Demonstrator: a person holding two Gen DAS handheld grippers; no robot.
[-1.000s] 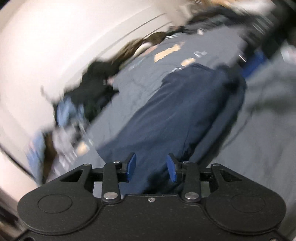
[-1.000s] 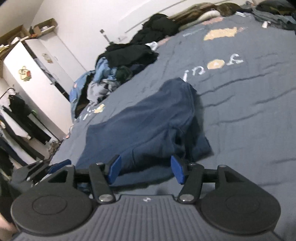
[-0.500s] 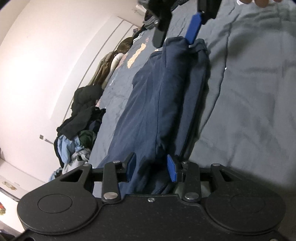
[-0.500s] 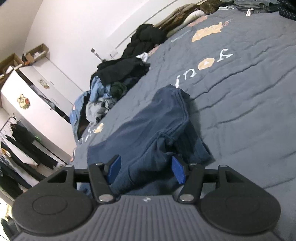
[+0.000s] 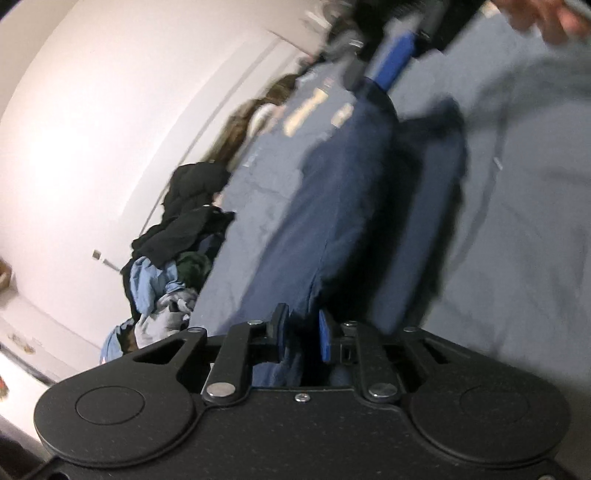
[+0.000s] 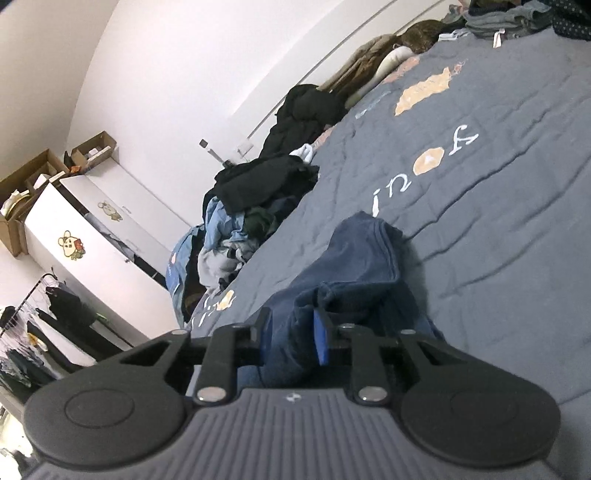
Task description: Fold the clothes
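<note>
Containers. Open cardboard boxes [image 6: 35, 184] stand on top of a white cabinet [image 6: 92, 254] at the left of the right wrist view; small items show over their rims, too small to name. A clothes rack [image 6: 40, 321] with dark garments hanging from it stands below the cabinet.

Task item. A navy garment [image 6: 351, 273] lies bunched lengthwise on the grey-blue bed cover [image 6: 498, 206], near the printed white letters. In the left wrist view the same navy garment [image 5: 340, 221] runs as a long strip away from the camera, blurred.

Grippers. The left hand-held gripper [image 5: 301, 334] has its jaws closing, with one end of the garment's cloth between the blue pads. The right hand-held gripper [image 6: 290, 338] also has its jaws closing, and a thick fold of the other end fills the gap between them. In the left wrist view the right hand-held gripper [image 5: 391, 62] appears at the far end of the strip, with a blurred hand [image 5: 546, 18] behind it.

Edges and open room. A pile of mixed clothes [image 6: 255, 206] lines the bed's wall-side edge, beside the garment but apart from it. More clothing [image 6: 517, 14] sits at the far end. To the right of the garment the bed cover is open and only lightly wrinkled.
</note>
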